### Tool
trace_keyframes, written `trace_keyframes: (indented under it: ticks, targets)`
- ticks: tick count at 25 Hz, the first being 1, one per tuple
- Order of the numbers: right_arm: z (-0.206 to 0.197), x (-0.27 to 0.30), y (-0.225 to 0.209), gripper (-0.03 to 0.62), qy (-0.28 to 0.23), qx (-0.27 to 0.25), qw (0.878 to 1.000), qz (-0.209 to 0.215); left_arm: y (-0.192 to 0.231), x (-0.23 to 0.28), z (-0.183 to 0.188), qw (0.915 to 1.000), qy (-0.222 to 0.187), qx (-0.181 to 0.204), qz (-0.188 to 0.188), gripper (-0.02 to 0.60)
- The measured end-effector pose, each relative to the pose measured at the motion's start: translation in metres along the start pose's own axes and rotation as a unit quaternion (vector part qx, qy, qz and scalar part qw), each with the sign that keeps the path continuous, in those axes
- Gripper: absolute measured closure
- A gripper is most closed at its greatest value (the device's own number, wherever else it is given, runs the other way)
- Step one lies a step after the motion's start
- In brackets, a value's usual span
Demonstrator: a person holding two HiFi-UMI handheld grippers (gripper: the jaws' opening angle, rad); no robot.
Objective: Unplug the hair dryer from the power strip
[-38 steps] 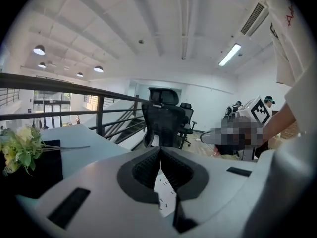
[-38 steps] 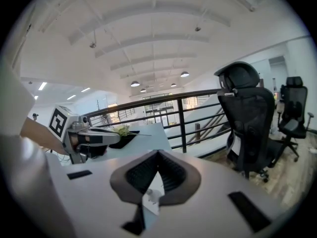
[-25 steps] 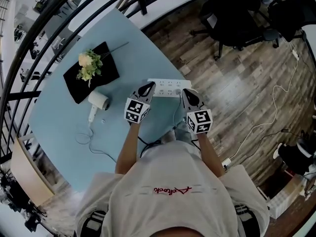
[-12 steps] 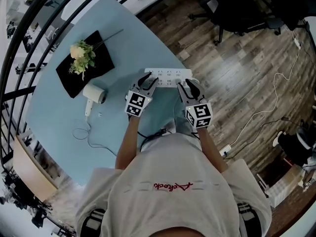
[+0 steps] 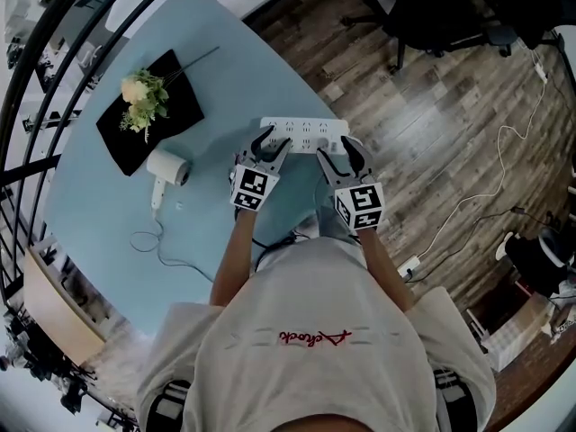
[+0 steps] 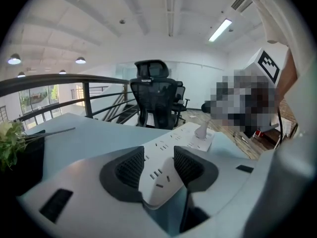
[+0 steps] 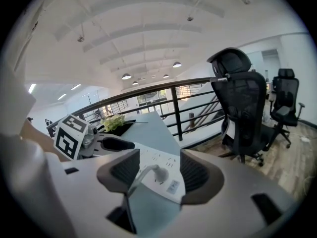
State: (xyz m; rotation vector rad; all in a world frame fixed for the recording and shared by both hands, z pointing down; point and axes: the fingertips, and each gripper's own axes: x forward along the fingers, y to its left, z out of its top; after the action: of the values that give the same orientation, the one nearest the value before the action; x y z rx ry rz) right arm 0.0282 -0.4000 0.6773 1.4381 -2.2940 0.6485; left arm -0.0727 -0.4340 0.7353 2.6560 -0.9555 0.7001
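Item: hair dryer (image 5: 166,171), white, lying on its side on the light blue table (image 5: 99,205), well to the left of both grippers; its cord (image 5: 148,241) loops over the tabletop toward the person. Plug (image 7: 161,173): white, seated near the right end of the power strip (image 5: 304,135), cable running back toward the near table edge; judged to be the dryer's, though the full run of the cord is not traceable. Power strip: white, long, lying flat near the table's right edge. Right gripper (image 7: 156,165): jaws released and spread wide, having just been opening, with the plug standing between the pads and neither pad pressing on it. Left gripper (image 6: 158,160): jaws likewise released after just opening, straddling the strip's left end, pads on either side and seemingly not pressing. Reading: both tools are staged, one to steady the strip, one to take the plug; the plug is still seated, so closing and pulling remain to be done. Surroundings: black tray (image 5: 175,84) bearing flowers (image 5: 142,97) at the table's far left; black office chair (image 5: 432,16) on the wooden floor beyond.
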Motion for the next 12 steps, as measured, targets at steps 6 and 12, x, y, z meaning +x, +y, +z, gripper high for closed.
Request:
trace_keyframes:
  ticks: [6,12]
  targets:
    - [-0.015,0.012,0.008,0.350,0.029,-0.011,1.000,-0.007,0.000,0.000,0.002,1.0000,-0.002,-0.003,-0.003,0.410]
    - [-0.025,0.022,0.005,0.352,0.049,-0.025,0.998,-0.042,0.000,0.000,0.001,1.0000,-0.005,0.002,-0.002,0.410]
